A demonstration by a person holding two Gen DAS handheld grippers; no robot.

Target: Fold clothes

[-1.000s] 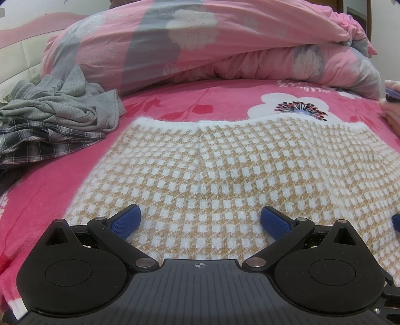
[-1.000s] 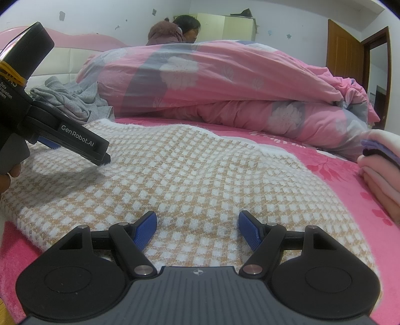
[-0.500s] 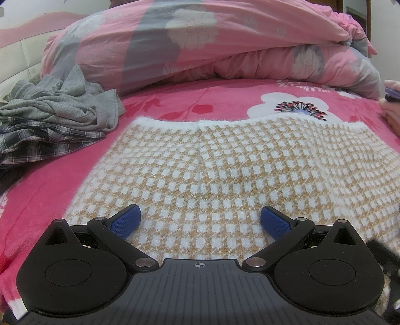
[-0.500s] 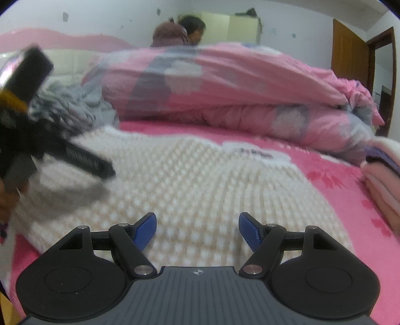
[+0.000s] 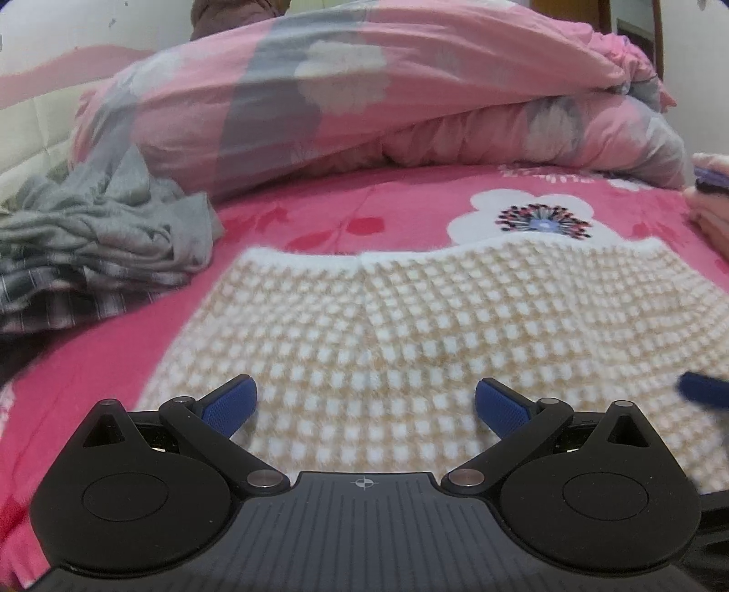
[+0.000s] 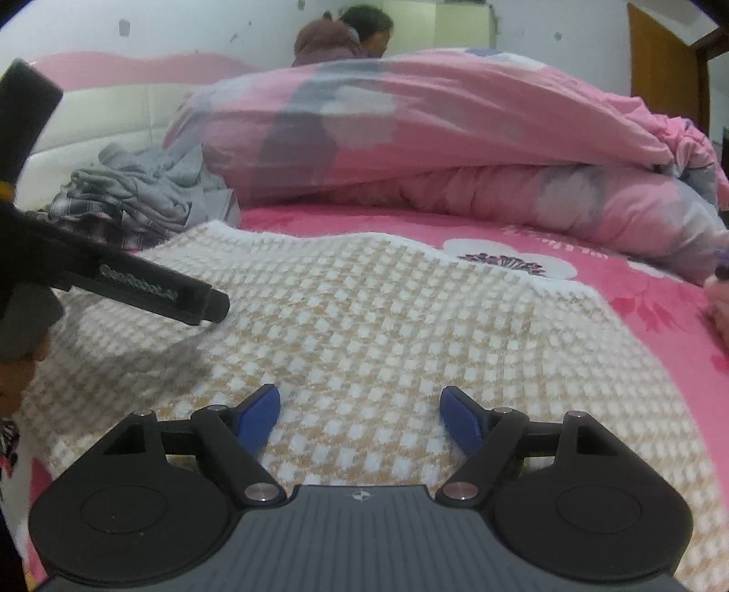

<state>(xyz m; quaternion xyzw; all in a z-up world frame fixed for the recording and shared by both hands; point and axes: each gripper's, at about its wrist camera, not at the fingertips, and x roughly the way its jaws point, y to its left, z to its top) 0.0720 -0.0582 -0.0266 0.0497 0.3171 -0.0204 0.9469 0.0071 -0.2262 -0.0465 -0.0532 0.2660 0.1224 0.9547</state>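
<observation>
1. Checked tan-and-white knit garment spread flat on pink floral bedsheet, near edge under both grippers, far white-trimmed edge running straight across toward the rolled quilt.
2. Visible as a broad, roughly rectangular panel with a faint vertical seam or crease left of centre. No sleeve or collar showing; whether already folded once or merely laid out, cannot tell.
3. Fits either of two stages: garment smoothed out ahead of a fold, or a fold laid down and being pressed flat. Not settled by these views.
4. Still crumpled: grey garment heaped on a plaid one at the left of the bed, near the headboard. Judged as folding work remaining.
5. At far right, edge of pale pink folded cloth, partly out of frame. Possibly a finished stack; too little showing to be sure.
6. Left gripper low over the near-left part of the knit, pointing along it toward the quilt. Jaws spread wide, nothing between the blue pads.
7. Right gripper low over the near-right part of the knit, likewise aimed forward. Jaws wide apart, empty; pads close to the fabric, contact not certain.
8. From the right wrist view, left gripper's body seen slanting down at the left edge, its tip close to or on the knit, with shadow beneath.
9. A person partly visible beyond the quilt, away from the work.
</observation>
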